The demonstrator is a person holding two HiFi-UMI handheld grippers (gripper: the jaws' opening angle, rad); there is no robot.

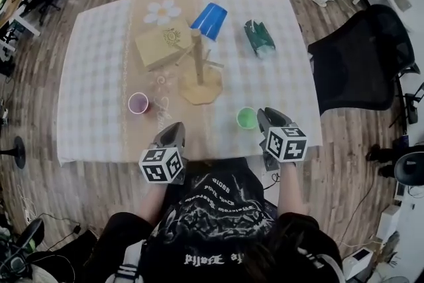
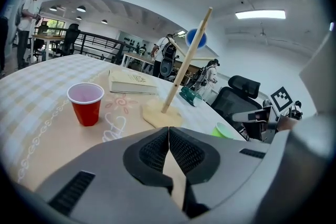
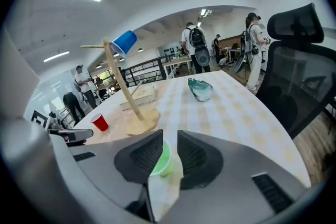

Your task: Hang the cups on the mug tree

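A square table point(image 1: 295, 86) wears a pale checked cloth point(image 1: 93, 69) and a tan runner point(image 1: 140, 76). On it stand a wooden mug tree point(image 1: 201, 84), a tan book point(image 1: 163, 44) just beside it, a red cup point(image 1: 138, 103) and a green cup point(image 1: 247, 118); a crumpled teal thing point(image 1: 259, 38) lies further back

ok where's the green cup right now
In the head view the green cup stands near the table's front edge, right of the mug tree, just left of the right tool.

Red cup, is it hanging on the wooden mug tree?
No, the red cup stands upright on the table, apart from the mug tree.
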